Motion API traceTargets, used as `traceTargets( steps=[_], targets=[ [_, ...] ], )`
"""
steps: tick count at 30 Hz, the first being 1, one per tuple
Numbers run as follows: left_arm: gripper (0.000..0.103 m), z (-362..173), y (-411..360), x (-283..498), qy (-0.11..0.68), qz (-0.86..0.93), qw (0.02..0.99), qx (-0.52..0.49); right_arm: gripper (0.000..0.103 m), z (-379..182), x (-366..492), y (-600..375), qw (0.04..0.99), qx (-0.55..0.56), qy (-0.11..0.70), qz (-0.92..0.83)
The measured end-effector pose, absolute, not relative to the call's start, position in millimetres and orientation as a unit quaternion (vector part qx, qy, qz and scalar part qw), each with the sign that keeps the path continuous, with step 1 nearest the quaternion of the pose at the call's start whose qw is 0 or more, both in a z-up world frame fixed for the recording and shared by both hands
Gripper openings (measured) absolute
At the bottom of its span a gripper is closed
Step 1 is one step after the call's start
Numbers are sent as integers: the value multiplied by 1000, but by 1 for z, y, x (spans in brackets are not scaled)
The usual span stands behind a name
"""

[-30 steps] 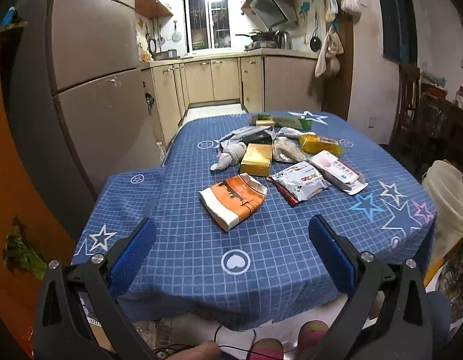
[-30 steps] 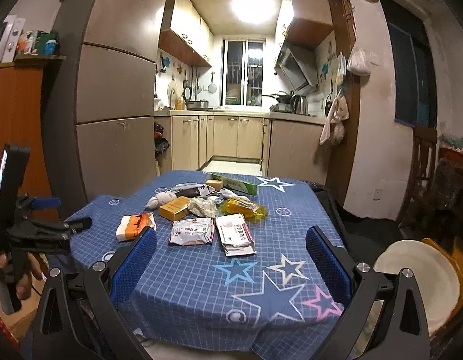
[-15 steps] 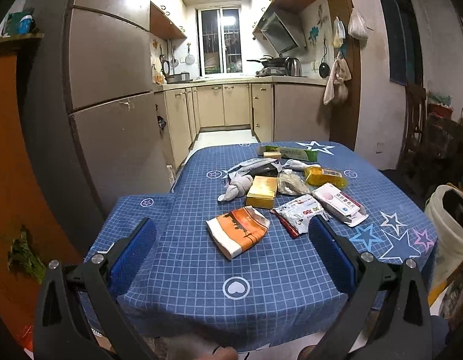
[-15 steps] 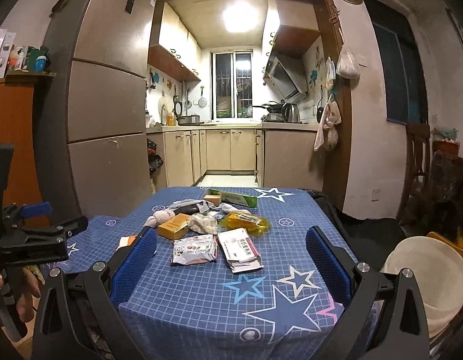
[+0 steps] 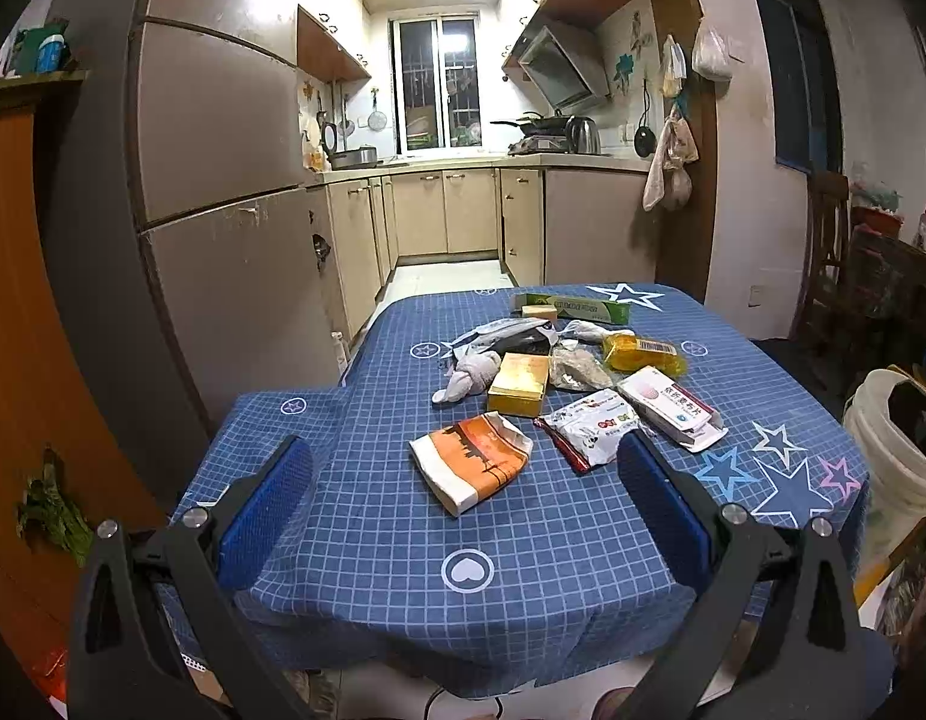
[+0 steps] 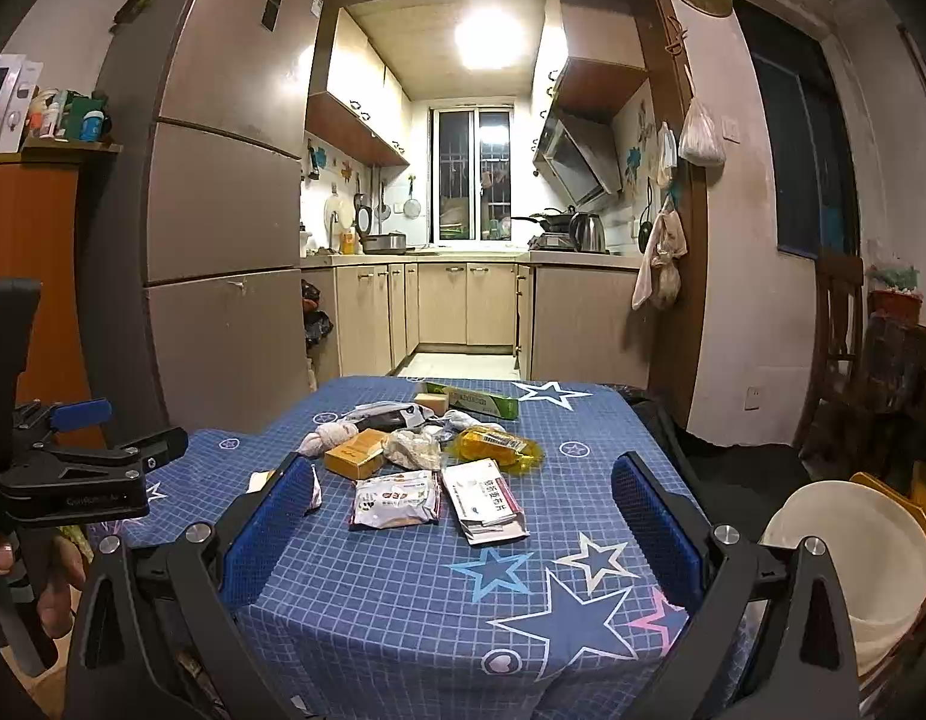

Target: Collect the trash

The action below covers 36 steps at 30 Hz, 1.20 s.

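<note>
Trash lies in the middle of the blue checked tablecloth (image 5: 403, 540): an orange-and-white packet (image 5: 470, 468), a white snack wrapper (image 5: 592, 429), a white medicine box (image 5: 670, 411), a yellow box (image 5: 519, 384), a yellow wrapper (image 5: 643, 353), a crumpled tissue (image 5: 469, 378) and a green box (image 5: 574, 307). My left gripper (image 5: 463, 516) is open and empty, short of the orange packet. My right gripper (image 6: 460, 525) is open and empty, near the snack wrapper (image 6: 396, 499) and medicine box (image 6: 484, 501). A white bucket (image 6: 853, 558) stands right of the table.
The fridge (image 5: 223, 210) stands left of the table, with kitchen cabinets (image 5: 463, 216) behind. A wooden chair (image 6: 835, 324) is at the right wall. The bucket also shows in the left wrist view (image 5: 889, 468). The hand-held left gripper body (image 6: 73, 480) shows at the right view's left.
Both grippers have pulled back and tilted up, so the table sits lower in both views. No trash has moved. Both stay open.
</note>
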<state>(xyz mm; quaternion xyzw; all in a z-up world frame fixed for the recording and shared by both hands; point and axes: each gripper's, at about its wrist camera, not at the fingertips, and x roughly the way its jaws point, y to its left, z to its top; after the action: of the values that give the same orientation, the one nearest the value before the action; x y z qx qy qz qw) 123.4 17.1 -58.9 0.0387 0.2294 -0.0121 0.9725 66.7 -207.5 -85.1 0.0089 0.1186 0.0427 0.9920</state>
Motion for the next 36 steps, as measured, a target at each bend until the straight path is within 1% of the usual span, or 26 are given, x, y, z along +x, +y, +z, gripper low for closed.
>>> traceTargets(
  steps=[6, 18, 36],
  targets=[
    [98, -61, 16, 125, 238, -11, 971, 38, 99, -84, 66, -208, 991, 7, 121, 49],
    [98, -56, 22, 118, 225, -8, 974, 24, 99, -79, 57, -210, 993, 14, 107, 41],
    [98, -53, 17, 105, 216, -9, 976, 18, 99, -77, 57, -210, 993, 17, 111, 35]
  ],
)
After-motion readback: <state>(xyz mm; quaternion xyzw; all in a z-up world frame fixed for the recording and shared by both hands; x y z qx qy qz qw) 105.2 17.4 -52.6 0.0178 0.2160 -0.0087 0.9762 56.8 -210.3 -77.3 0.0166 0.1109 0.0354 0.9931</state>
